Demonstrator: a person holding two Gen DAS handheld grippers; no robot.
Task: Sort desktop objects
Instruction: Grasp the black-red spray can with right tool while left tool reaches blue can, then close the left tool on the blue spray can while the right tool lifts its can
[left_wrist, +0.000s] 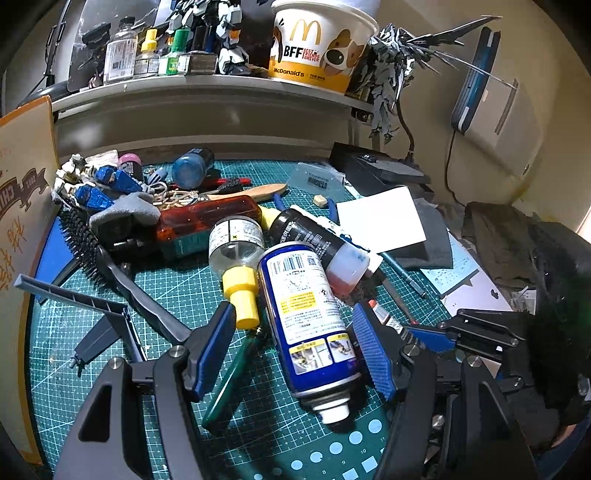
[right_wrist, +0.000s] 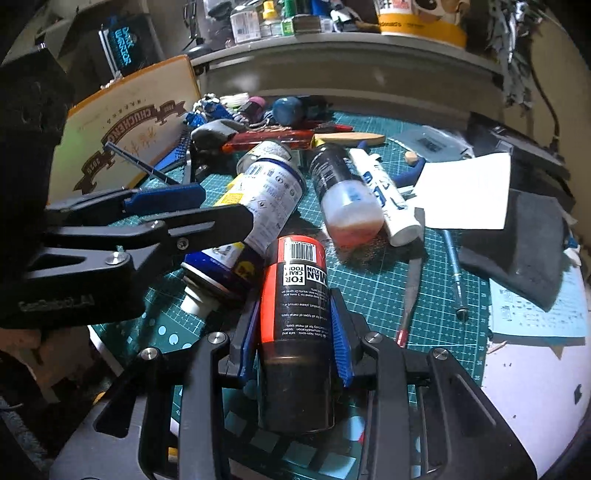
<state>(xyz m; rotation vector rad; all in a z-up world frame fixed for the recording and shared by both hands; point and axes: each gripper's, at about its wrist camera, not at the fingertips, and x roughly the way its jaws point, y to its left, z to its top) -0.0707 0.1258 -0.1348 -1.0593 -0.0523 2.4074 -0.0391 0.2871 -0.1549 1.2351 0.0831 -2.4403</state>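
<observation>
A blue and white spray can (left_wrist: 310, 317) lies on the green cutting mat (left_wrist: 92, 332), nozzle toward me. My left gripper (left_wrist: 295, 347) is open, its blue pads on either side of the can with a gap on the left. A clear bottle with a yellow cap (left_wrist: 236, 266) and a black bottle (left_wrist: 317, 243) lie just behind. In the right wrist view, my right gripper (right_wrist: 295, 332) is shut on a red and black spray can (right_wrist: 295, 325). The left gripper (right_wrist: 166, 206) shows there over the blue can (right_wrist: 266, 195).
A black hairbrush (left_wrist: 110, 266), a red-brown bottle (left_wrist: 207, 221), green-handled pliers (left_wrist: 232, 373), a white card (left_wrist: 380, 218), a grey cloth (right_wrist: 524, 243) and small tools (right_wrist: 454, 266) clutter the mat. A cardboard box (right_wrist: 122, 125) stands at the left. A shelf (left_wrist: 207, 88) carries bottles and a paper bucket (left_wrist: 317, 44).
</observation>
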